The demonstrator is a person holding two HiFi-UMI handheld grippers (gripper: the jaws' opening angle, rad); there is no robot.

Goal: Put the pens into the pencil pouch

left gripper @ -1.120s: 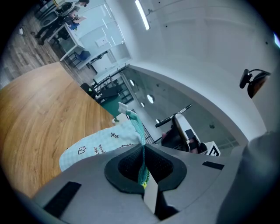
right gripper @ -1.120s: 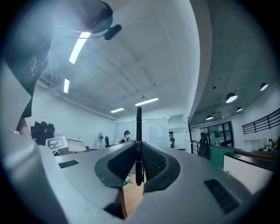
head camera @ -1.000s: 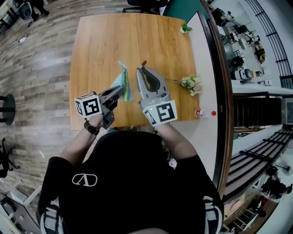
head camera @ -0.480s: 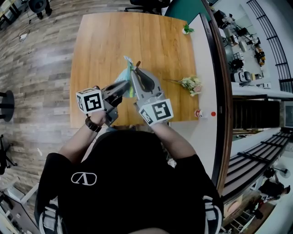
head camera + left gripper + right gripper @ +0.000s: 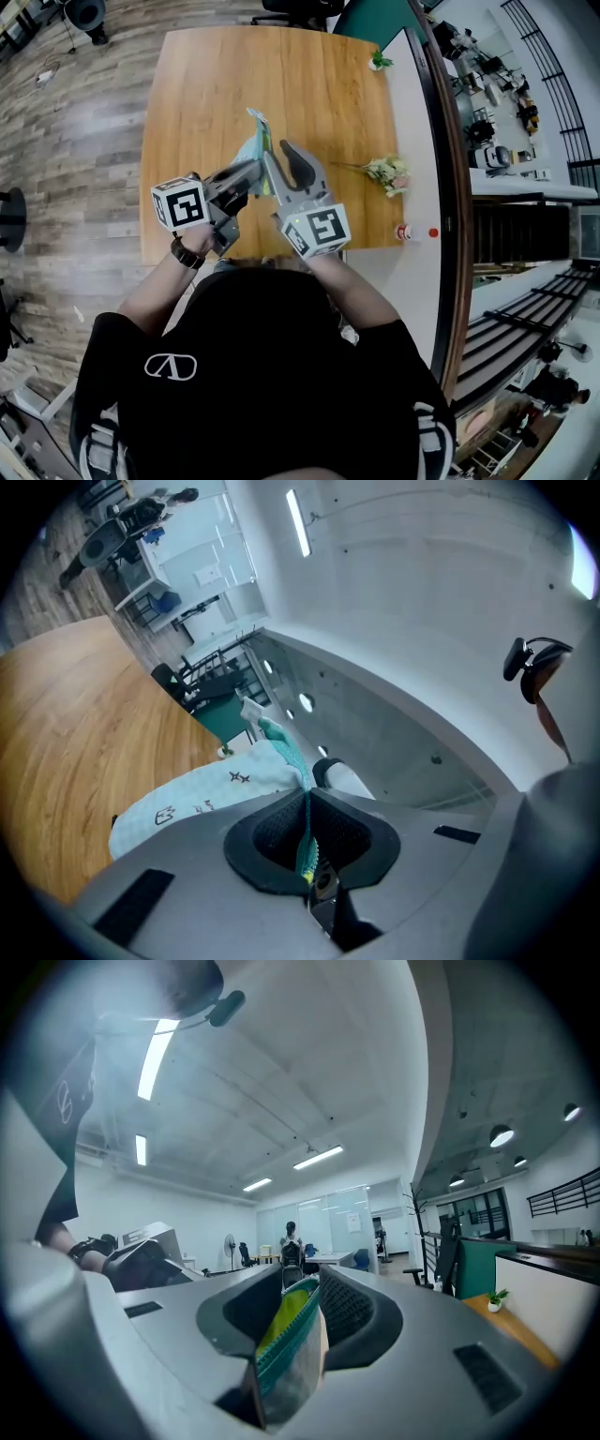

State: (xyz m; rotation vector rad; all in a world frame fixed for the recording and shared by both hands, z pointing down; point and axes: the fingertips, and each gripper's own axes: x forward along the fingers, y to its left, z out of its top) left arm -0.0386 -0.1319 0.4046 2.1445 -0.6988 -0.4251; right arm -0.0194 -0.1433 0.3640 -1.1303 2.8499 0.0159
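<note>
The pencil pouch (image 5: 253,147), mint with small dark prints, hangs in the air above the wooden table (image 5: 281,75). My left gripper (image 5: 253,172) is shut on its teal zipper edge (image 5: 302,841), and the pouch body (image 5: 197,799) spreads out beyond the jaws. My right gripper (image 5: 278,157) stands at the pouch's other side. Its jaws have just been opening, and the pouch's open edge (image 5: 286,1354), teal with a yellow-green inside, lies loose between them in the right gripper view, where that gripper (image 5: 300,1283) shows a gap at its tips. No pen shows in any view.
A small bunch of flowers (image 5: 389,172) lies on the table to the right of the grippers. A little potted plant (image 5: 378,58) stands at the far right corner. A red-capped bottle (image 5: 412,232) sits on the white ledge near the table's right front corner.
The right gripper has swung left up against the pouch. The dark pen tip that stuck out of its jaws is gone from sight. The left gripper has raised the pouch slightly.
</note>
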